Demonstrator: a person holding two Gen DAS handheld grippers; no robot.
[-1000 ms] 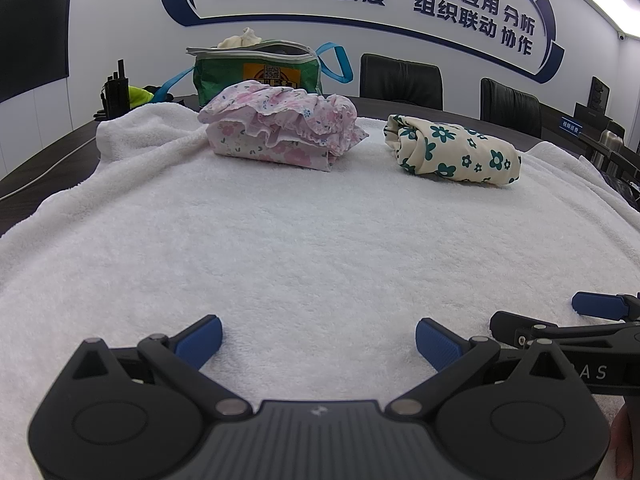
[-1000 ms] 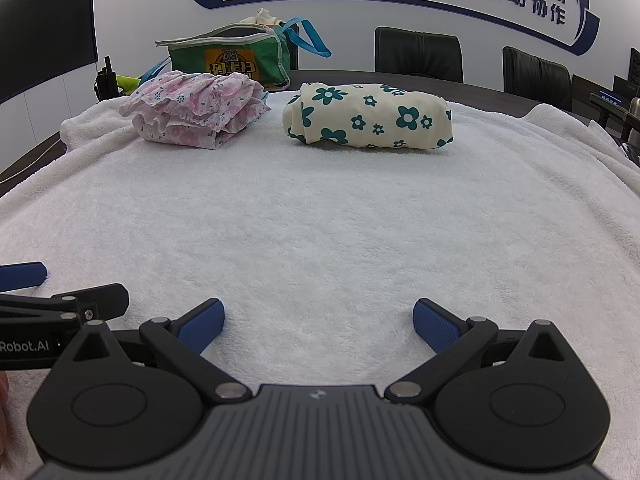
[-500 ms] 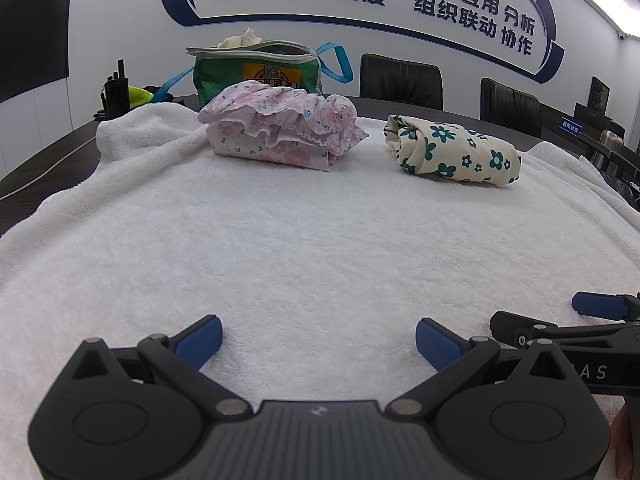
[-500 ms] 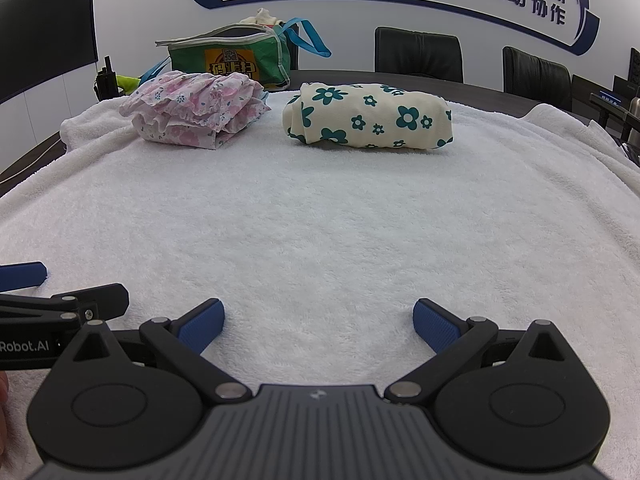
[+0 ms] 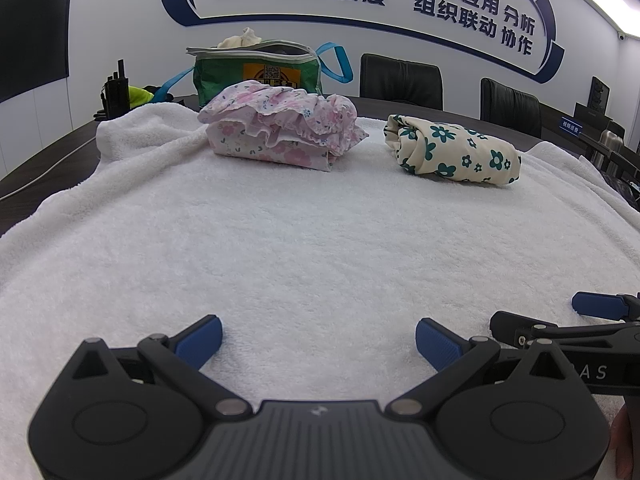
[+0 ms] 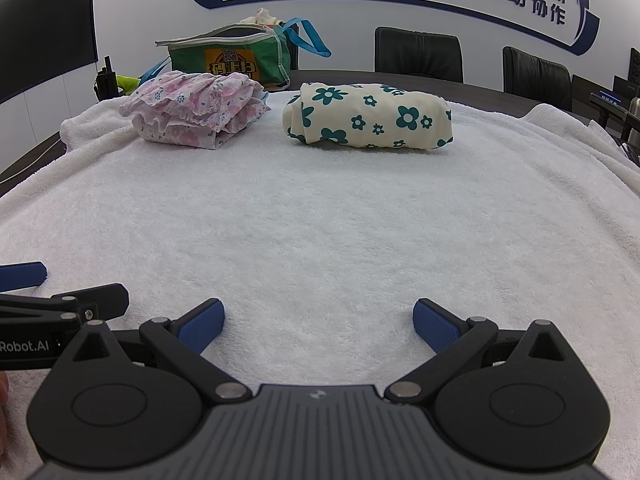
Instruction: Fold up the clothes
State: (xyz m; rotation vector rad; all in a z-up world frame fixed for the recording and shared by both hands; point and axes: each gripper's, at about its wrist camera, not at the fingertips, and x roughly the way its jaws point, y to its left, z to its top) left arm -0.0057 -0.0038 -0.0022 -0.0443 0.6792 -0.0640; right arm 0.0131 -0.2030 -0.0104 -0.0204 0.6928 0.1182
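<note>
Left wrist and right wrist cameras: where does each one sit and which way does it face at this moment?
Left wrist: low over the white towel, facing the pink floral garment and green bag; open left gripper below, right gripper at the right edge.
Right wrist: alongside, same heading, centred on the cream flowered garment; open right gripper below, left gripper at the left edge.
Shared: both garments, bag, towel.

Both wrist views sit low at the near edge, facing far across the fluffy white towel, sharing two folded floral garments.
</note>
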